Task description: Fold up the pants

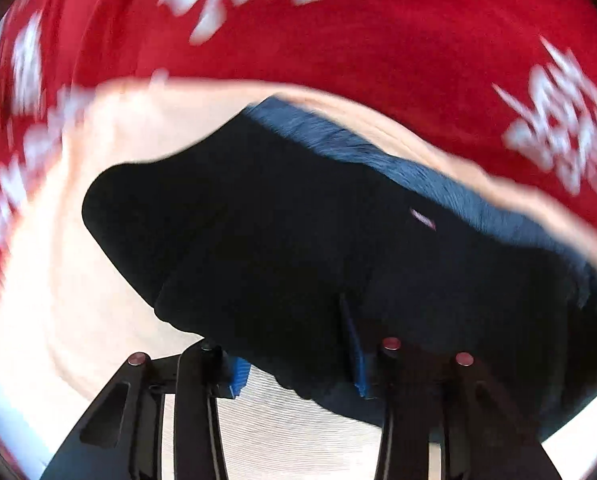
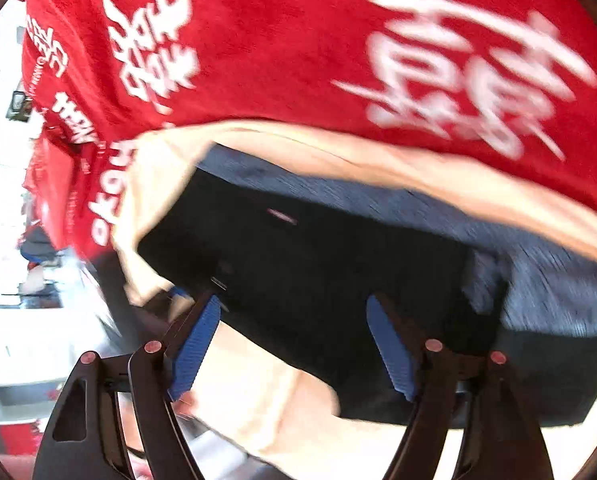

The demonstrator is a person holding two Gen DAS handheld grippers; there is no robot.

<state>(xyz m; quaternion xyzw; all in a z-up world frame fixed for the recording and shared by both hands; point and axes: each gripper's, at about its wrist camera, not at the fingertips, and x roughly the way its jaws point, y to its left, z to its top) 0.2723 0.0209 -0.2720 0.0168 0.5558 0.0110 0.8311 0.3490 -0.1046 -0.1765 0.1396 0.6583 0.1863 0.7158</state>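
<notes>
The dark navy pants (image 1: pixel 298 220) lie folded on a pale cream cloth (image 1: pixel 78 260), with a small pink label on top. My left gripper (image 1: pixel 298 372) is open, its blue-padded fingers (image 1: pixel 240 376) apart at the near edge of the pants, cloth lying between them. In the right wrist view the same pants (image 2: pixel 318 272) fill the middle. My right gripper (image 2: pixel 294 344) is open, its blue pads (image 2: pixel 196 344) wide apart over the near edge of the pants. Both views are blurred.
A red cloth with white lettering (image 1: pixel 338 40) covers the far side and also fills the top of the right wrist view (image 2: pixel 298 40). Bright room clutter (image 2: pixel 14 240) shows at the left edge of the right wrist view.
</notes>
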